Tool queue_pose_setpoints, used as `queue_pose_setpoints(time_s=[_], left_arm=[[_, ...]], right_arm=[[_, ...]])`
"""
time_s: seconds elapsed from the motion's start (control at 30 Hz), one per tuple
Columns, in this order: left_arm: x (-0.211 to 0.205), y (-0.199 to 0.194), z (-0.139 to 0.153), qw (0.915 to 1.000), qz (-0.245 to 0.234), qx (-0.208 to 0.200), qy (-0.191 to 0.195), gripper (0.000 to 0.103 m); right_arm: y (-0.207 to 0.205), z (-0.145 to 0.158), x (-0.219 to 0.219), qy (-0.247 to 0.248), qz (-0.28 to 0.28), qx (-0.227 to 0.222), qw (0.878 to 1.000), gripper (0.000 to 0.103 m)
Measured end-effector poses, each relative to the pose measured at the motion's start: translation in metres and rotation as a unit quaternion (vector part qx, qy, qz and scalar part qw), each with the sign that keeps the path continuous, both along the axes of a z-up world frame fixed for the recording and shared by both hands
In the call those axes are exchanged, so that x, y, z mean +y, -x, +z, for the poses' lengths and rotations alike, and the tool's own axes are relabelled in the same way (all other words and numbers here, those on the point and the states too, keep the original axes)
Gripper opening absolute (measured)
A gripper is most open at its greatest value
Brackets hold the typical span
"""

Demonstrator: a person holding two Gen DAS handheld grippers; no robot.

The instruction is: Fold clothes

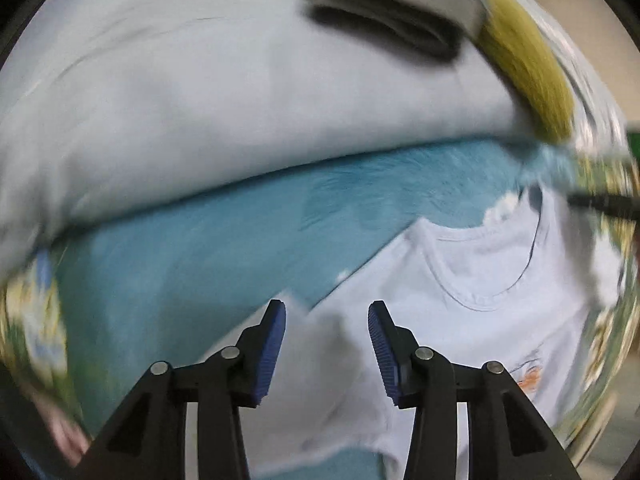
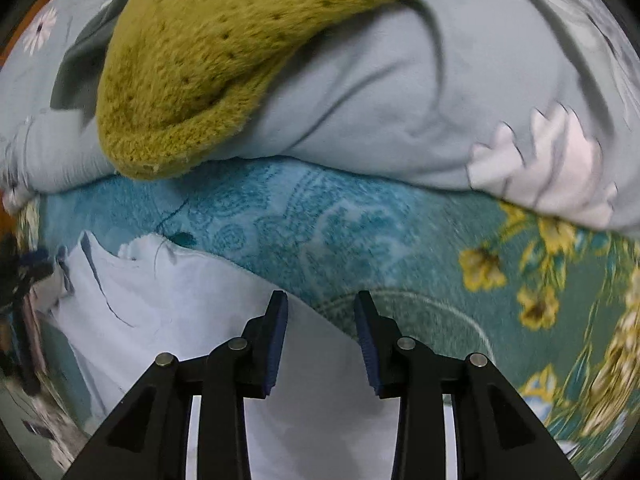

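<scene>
A white T-shirt (image 1: 480, 312) lies on a teal patterned cover (image 1: 208, 248), its round neckline facing me in the left wrist view. My left gripper (image 1: 327, 316) is open, its blue pads over the shirt's left sleeve edge. In the right wrist view the same shirt (image 2: 192, 320) spreads from the lower left. My right gripper (image 2: 321, 306) is open, just over the shirt's right edge, with white cloth below and between the jaws. Neither gripper holds anything.
A pale blue-grey quilt (image 2: 400, 100) is bunched up along the far side, with an olive-green fuzzy cloth (image 2: 208, 52) on top; both also show in the left wrist view (image 1: 200, 100), (image 1: 528, 68). Dark clothing (image 1: 384, 20) lies behind. Yellow flower print (image 2: 540, 272) covers the bed at right.
</scene>
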State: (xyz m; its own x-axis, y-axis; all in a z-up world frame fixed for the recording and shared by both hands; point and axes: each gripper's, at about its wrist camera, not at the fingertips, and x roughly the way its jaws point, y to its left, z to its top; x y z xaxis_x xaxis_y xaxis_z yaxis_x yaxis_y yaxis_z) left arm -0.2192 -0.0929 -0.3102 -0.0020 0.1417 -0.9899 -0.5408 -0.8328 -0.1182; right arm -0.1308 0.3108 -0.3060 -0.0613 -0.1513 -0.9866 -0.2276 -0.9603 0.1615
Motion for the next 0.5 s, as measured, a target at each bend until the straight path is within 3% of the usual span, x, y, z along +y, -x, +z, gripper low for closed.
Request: queue_pose_setpoints(time_s=[0.2, 0.37, 0.5], left_arm=[[0.025, 0.008, -0.025, 0.9971, -0.073, -0.014, 0.017, 0.050], [0.017, 0.008, -0.025, 0.9953, -0.092, -0.032, 0.000, 0.050], [0.017, 0.002, -0.027, 0.9925, -0.116, -0.037, 0.010, 0.037]], right_arm=[[0.004, -0.001, -0.010, 0.013, 0.038, -0.004, 0.999, 0.038], [0.003, -0.004, -0.024, 0.009, 0.064, -0.006, 0.998, 0.038], [0.003, -0.004, -0.038, 0.002, 0.081, -0.008, 0.997, 0.037]])
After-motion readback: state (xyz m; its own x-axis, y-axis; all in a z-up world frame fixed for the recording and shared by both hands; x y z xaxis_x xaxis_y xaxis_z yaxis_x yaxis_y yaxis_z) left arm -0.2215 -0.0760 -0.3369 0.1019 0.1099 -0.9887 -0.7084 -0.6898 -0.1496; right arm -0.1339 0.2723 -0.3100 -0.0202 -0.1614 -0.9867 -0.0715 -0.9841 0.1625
